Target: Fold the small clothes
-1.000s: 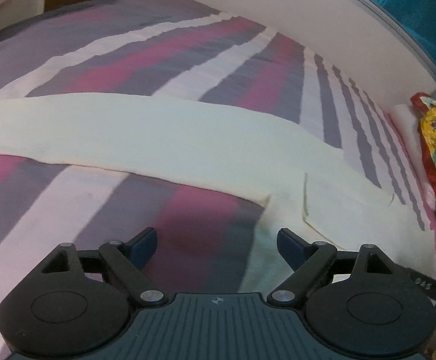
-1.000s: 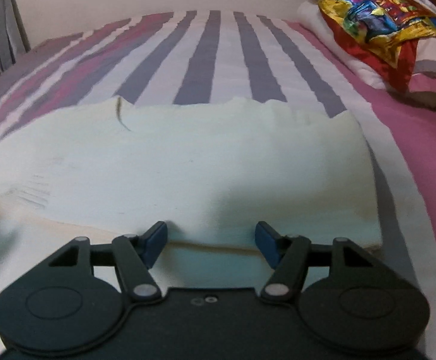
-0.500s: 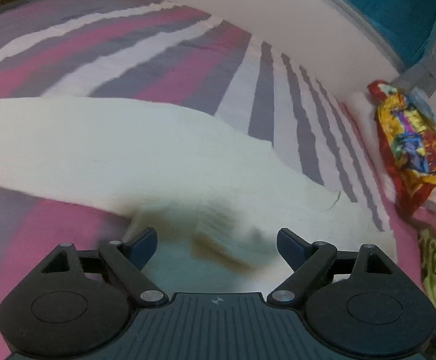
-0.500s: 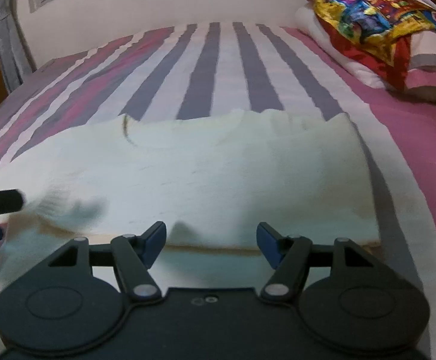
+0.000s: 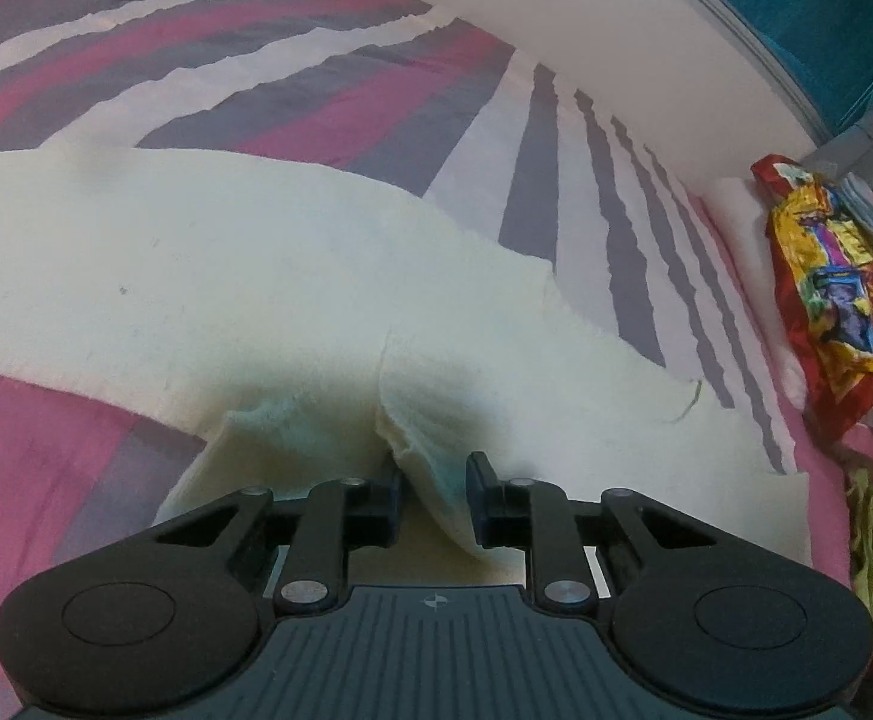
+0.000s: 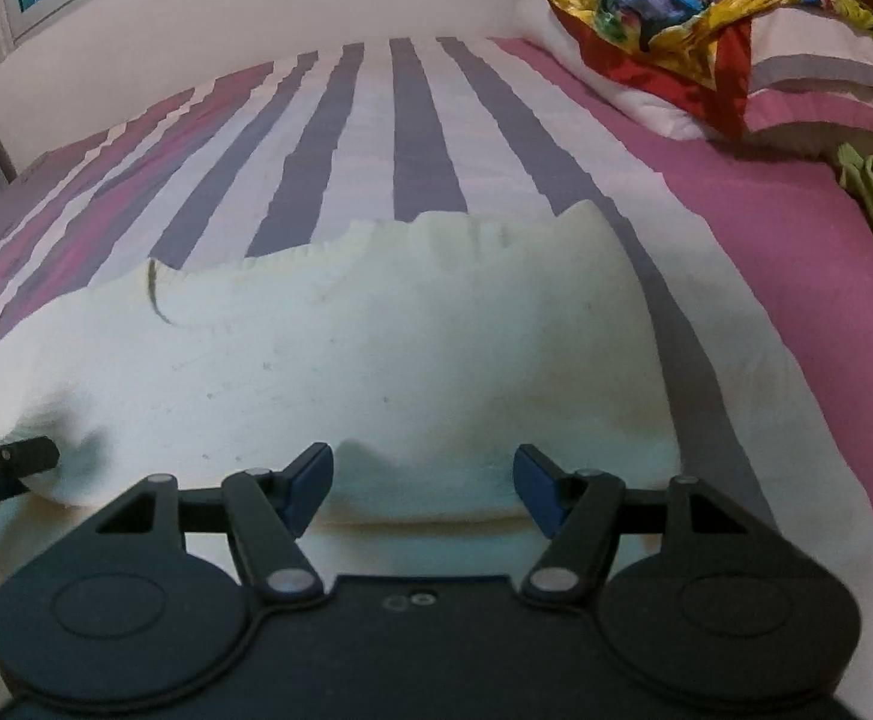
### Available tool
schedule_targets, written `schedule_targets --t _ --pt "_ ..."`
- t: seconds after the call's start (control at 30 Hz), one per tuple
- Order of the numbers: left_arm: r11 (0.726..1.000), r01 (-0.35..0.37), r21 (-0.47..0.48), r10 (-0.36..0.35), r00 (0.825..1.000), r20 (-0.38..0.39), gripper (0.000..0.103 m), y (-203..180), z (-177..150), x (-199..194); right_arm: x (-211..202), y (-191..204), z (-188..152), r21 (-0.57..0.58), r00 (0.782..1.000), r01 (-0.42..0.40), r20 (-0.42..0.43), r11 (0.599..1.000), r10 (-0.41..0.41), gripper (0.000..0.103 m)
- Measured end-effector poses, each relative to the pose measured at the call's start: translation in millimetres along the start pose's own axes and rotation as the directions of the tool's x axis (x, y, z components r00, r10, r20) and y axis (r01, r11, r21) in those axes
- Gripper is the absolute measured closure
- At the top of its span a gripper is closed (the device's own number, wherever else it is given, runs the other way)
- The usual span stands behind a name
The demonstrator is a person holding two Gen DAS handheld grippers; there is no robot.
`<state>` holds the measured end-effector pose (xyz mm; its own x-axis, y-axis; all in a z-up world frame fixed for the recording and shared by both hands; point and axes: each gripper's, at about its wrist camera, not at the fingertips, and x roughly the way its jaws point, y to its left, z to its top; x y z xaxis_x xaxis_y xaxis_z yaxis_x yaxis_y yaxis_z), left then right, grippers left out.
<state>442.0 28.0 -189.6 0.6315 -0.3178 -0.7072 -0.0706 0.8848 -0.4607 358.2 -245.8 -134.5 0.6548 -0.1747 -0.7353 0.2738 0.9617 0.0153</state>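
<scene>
Right now the left gripper jaws are closing, a pinched ridge of the cream knit garment between them. Right gripper is released over its near hem. Garment lies flat mid-way up the pink-and-grey striped bedsheet; first fold barely begun.

A cream knit garment lies spread on the striped bed cover, partly folded, with a doubled near edge. Its far edge is wavy, and one small dark thread curls there. A raised fold of the near edge stands between closing jaws. The cloth shows faint specks.
</scene>
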Motion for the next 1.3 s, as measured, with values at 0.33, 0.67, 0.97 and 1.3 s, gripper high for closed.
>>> schedule_targets --t 0.33,0.67,0.97,1.3 --pt "0.999 -0.013 0.045 0.006 0.989 0.15 0.099 -8 15 -24 0 3 7 0.004 1.0 -0.016 0.016 1.0 0.016 0.037" --pt "0.992 -0.092 0.087 0.084 0.992 0.091 0.099 27 22 -6 18 30 8 -0.074 1.0 0.02 -0.008 0.997 -0.02 0.037" --pt "0.989 -0.144 0.035 0.139 0.984 0.113 0.009 39 12 -55 25 53 -1 -0.198 0.998 0.052 -0.036 0.979 -0.06 0.035" --pt "0.965 -0.159 -0.209 0.179 0.98 0.085 0.009 139 12 -103 -4 69 -1 -0.154 0.999 -0.034 -0.018 0.987 0.032 0.035"
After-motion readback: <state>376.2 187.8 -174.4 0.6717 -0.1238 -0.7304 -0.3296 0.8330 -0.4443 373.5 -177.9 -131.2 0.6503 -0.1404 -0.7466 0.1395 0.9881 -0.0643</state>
